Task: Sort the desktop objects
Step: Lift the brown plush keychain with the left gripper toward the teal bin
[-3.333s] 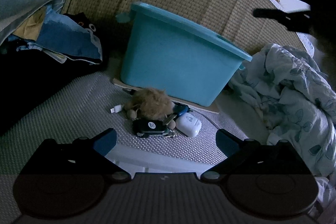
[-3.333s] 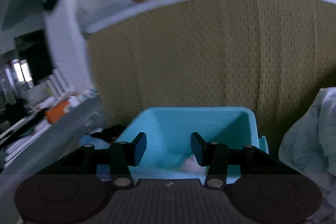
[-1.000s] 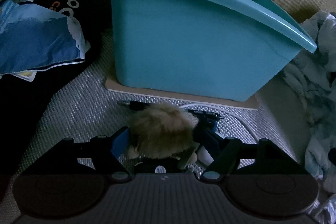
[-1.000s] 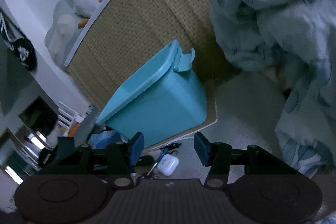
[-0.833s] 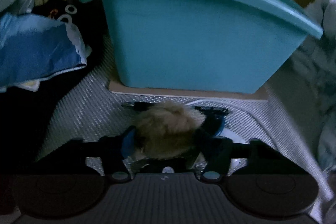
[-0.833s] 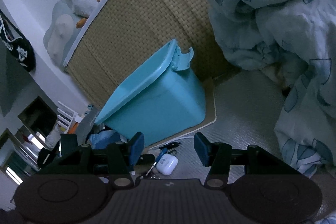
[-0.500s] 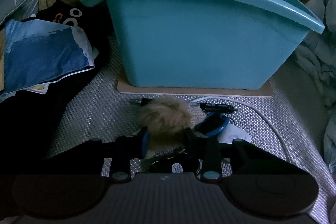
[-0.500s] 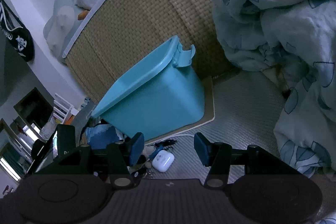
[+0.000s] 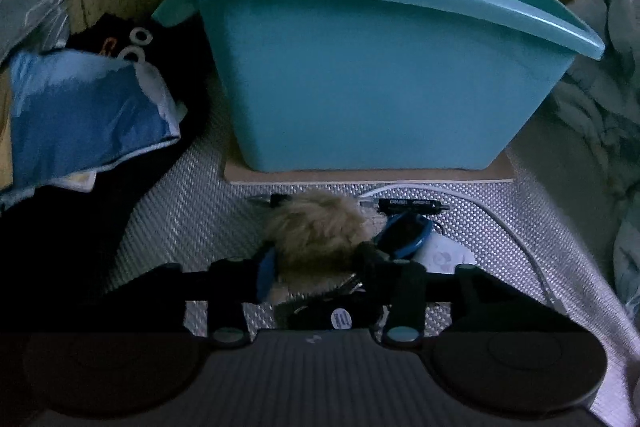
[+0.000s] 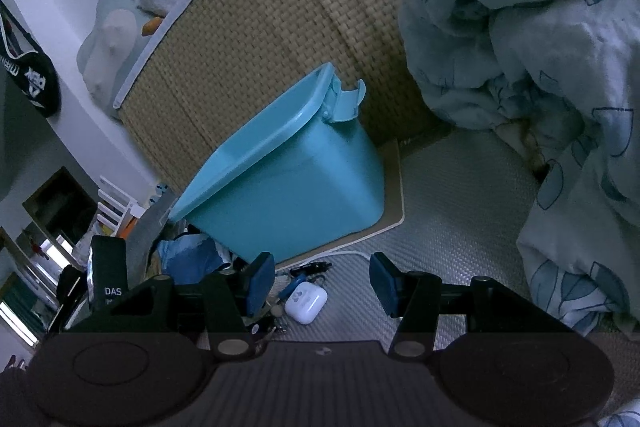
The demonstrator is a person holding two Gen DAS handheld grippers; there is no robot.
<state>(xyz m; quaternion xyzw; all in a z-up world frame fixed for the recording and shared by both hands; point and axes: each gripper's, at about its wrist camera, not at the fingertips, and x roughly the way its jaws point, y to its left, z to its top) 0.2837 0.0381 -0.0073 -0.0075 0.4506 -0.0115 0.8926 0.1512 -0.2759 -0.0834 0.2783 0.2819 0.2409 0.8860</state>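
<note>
A tan furry pom-pom (image 9: 316, 227) on a key bunch lies on the silver mat in front of the teal bin (image 9: 360, 87). My left gripper (image 9: 316, 267) has the pom-pom between its pads, which touch it on both sides while the jaws are opening. A black car key (image 9: 340, 317) lies under it. To the right are a blue tag (image 9: 404, 235), a white earbud case (image 9: 444, 257) and a black pen (image 9: 412, 205). My right gripper (image 10: 322, 277) hangs open and empty above the earbud case (image 10: 306, 301), with the bin (image 10: 288, 187) beyond.
The bin stands on a thin board (image 9: 360, 175) against a woven headboard (image 10: 260, 27). A white cable (image 9: 500, 219) curves over the mat. Blue and black clothes (image 9: 80, 115) are piled at the left. A floral duvet (image 10: 540, 87) fills the right side.
My left gripper's jaws closed around the pom-pom, squeezed it narrow, and have now widened a little. The right gripper has stayed open in place.
</note>
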